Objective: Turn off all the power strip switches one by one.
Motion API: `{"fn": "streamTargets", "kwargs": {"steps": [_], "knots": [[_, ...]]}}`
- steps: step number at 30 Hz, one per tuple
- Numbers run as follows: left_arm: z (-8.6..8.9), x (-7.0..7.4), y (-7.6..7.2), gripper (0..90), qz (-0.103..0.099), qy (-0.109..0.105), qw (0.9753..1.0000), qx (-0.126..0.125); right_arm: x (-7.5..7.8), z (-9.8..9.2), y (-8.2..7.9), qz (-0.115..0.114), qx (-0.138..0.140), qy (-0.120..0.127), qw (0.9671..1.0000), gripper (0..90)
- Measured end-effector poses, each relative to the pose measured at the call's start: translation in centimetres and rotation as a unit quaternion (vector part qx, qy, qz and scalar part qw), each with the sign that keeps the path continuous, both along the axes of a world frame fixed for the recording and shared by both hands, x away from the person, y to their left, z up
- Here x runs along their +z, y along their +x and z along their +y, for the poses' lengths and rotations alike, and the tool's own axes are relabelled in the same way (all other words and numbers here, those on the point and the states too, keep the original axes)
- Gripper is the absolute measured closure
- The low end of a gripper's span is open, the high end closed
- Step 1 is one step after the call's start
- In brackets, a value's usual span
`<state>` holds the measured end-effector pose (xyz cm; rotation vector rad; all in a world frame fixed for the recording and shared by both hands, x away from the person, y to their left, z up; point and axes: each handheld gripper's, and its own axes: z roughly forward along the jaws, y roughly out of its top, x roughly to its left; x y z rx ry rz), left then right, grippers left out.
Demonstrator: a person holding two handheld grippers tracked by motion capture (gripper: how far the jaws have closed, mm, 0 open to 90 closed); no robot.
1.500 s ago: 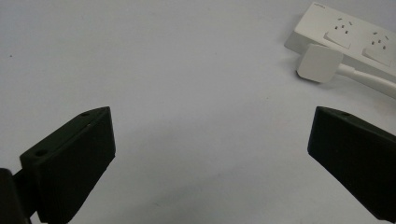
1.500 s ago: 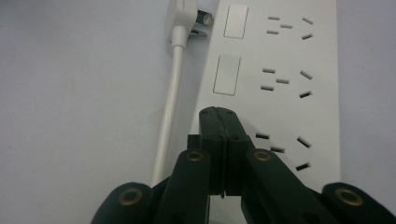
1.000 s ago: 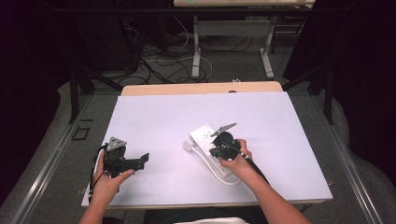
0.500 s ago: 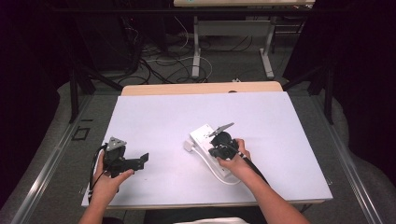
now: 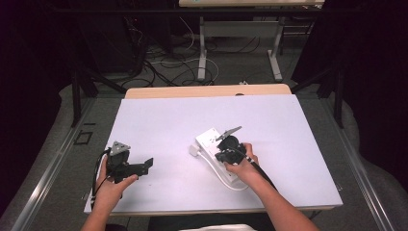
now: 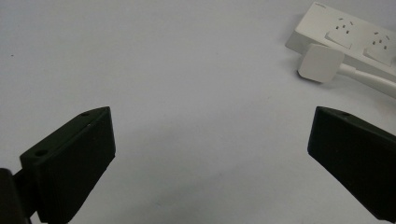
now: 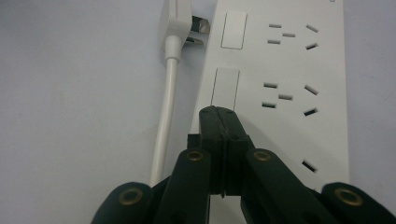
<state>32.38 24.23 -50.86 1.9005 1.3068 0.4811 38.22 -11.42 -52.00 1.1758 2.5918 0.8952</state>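
A matte white worktop (image 5: pixel 288 134) stands in a dark room, cables on the floor at 12 o'clock. A glossy white power strip (image 7: pixel 299 70) lies right of centre; the right gripper (image 7: pixel 223 114), pressed together, seemingly touches it. The left gripper (image 6: pixel 210 154) is spread at 8 o'clock.

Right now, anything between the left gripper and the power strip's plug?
Nothing visible. In the left gripper view, bare white tabletop runs from the open left gripper to the plug beside the power strip. The right gripper, jaws shut, sits over the strip.
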Motion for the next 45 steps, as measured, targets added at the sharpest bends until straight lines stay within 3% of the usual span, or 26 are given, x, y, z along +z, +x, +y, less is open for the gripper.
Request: {"fn": "streamTargets", "kwargs": {"steps": [5,6,7,19,23,24,25,28,29,32,33,34,45], "knots": [[0.0,0.0,0.0,0.8,-0.001,0.0,1.0,-0.001,-0.4,0.0,0.1,-0.014,0.001,0.013,0.9998,90.0],[0.1,0.0,0.0,0.8,-0.001,-0.001,1.0,-0.001,0.1,-0.1,0.1,0.008,0.007,-0.015,0.9998,90.0],[0.0,0.0,0.0,0.8,-0.002,-0.003,1.0,0.001,-0.2,-0.1,0.1,-0.003,0.002,-0.001,1.0,90.0],[0.0,-0.1,0.0,0.8,0.002,-0.004,1.0,0.0,-0.2,0.0,0.1,0.001,-0.001,0.005,1.0,90.0],[0.0,0.0,0.1,0.8,0.005,0.0,1.0,-0.001,0.0,0.1,0.1,0.008,0.003,-0.001,1.0,90.0],[0.0,0.0,0.1,0.9,0.006,-0.002,1.0,-0.002,-0.1,0.0,0.2,-0.003,0.01,0.002,0.9999,90.0],[0.0,0.0,0.1,0.8,0.005,-0.001,1.0,-0.001,0.0,0.0,0.2,0.005,0.012,-0.006,0.9999,90.0],[0.1,-0.1,0.1,0.8,0.006,-0.002,1.0,-0.001,-0.3,0.3,0.2,-0.011,0.004,0.016,0.9998,90.0],[0.1,0.0,0.1,0.8,0.005,-0.002,1.0,-0.001,0.2,0.2,0.2,0.011,0.002,-0.005,0.9999,90.0],[0.1,0.0,0.1,0.8,0.004,-0.006,1.0,0.002,0.4,0.2,0.4,0.007,0.01,-0.005,0.9999,90.0],[0.1,0.0,0.1,0.8,0.004,-0.005,1.0,0.002,0.1,0.3,0.4,-0.01,0.004,0.014,0.9998,90.0],[0.1,0.0,0.1,0.8,0.004,-0.005,1.0,0.002,0.6,0.3,0.4,0.009,0.003,-0.004,0.9999,90.0],[0.1,0.0,0.1,0.8,0.004,-0.006,1.0,0.003,1.7,0.8,1.3,0.002,0.006,-0.002,1.0,90.0]]}}
